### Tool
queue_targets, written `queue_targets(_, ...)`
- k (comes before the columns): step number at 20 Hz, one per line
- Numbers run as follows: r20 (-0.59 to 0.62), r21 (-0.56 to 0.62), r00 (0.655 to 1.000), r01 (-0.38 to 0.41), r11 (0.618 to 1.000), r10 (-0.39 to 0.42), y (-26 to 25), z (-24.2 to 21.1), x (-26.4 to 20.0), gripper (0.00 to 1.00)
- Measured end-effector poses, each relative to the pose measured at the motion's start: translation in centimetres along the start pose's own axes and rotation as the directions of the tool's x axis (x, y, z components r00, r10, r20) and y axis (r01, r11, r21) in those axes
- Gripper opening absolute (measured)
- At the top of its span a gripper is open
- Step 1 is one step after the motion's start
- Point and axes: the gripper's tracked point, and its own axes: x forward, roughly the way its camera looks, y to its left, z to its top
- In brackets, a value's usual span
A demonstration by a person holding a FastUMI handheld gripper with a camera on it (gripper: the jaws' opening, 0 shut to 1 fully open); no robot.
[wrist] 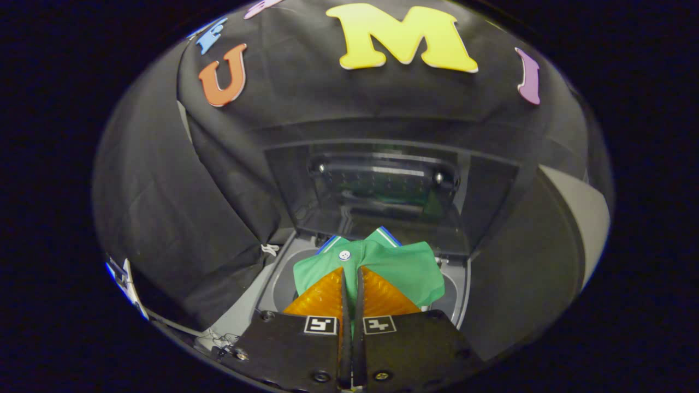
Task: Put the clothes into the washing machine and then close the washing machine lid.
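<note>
The washing machine [284, 273] stands with its lid [382, 185] raised upright at the back, so the way down into the round tub opening [281, 286] is free from above. The gripper [352, 273] has its fingers pinched on a fold of the green shirt [404, 267], and the cloth spreads over the middle of the opening, leaving bare rim to either side. The black cloth wall [207, 218] hangs close by on the left and behind the lid, closing off those sides.
</note>
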Motion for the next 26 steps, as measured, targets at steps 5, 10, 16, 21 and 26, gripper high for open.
queue_targets(5, -0.079, 0.03, 0.996, 0.05, 0.998, -0.047, -1.3, -4.9, 4.6, 0.05)
queue_targets(10, -0.189, 0.06, 0.976, 0.124, 0.99, -0.111, -2.0, -9.4, 7.5, 0.05)
queue_targets(16, -0.216, 0.037, 0.969, 0.133, 0.99, -0.122, -1.9, -10.6, 8.2, 0.04)
queue_targets(21, -0.203, 0.044, 0.974, 0.111, 0.993, -0.099, -1.4, -10.5, 8.4, 0.26)
queue_targets(26, -0.173, -0.023, 0.981, 0.08, 0.997, -0.083, -0.8, -9.5, 6.9, 1.0)
